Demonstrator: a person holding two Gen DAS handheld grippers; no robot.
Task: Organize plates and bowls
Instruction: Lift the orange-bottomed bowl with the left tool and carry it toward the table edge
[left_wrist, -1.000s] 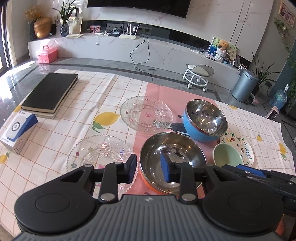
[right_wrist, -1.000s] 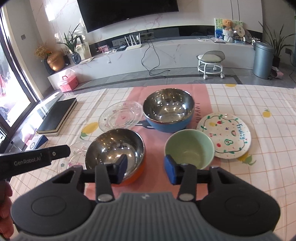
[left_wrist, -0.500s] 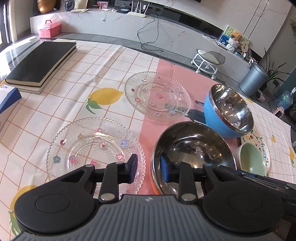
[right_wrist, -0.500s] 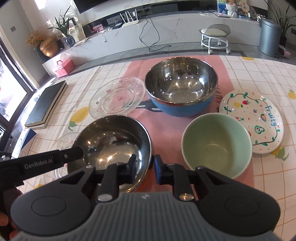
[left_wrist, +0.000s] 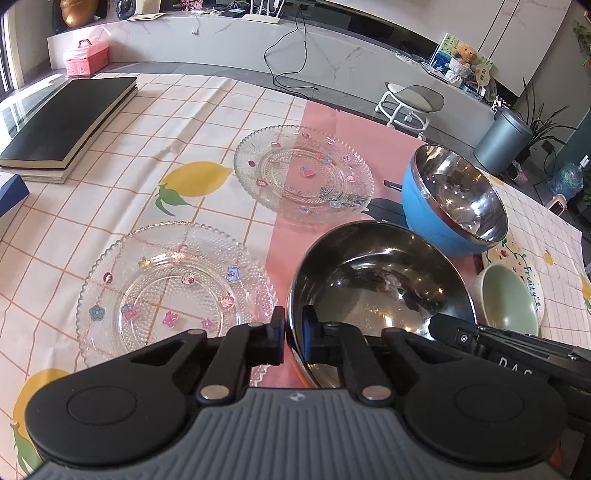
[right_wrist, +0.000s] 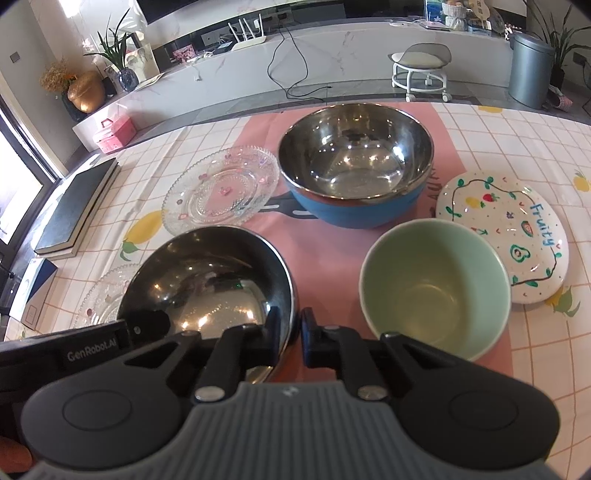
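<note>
Both claws grip the same steel bowl with the orange outside (left_wrist: 376, 280), one on each side of its rim. In the left wrist view the left claw (left_wrist: 293, 338) is clenched on the bowl's near left rim at lower centre of the frame, one finger outside the wall and one inside. In the right wrist view the right claw (right_wrist: 297, 334) is clenched on the bowl's right rim at lower centre, again with the wall between its fingers.

The bowl sits at the lower middle of the worktop (left_wrist: 207, 110), on the pink strip of the cloth. A near glass plate (left_wrist: 170, 291) lies just beside it at lower left of the left view, and a far glass plate (left_wrist: 303, 173) lies above that, near centre. The blue steel bowl (right_wrist: 354, 166) stands at upper centre of the right view. The green bowl (right_wrist: 436, 288) sits at right centre, just beside the fruit-painted plate (right_wrist: 506, 229) at the right edge.
</note>
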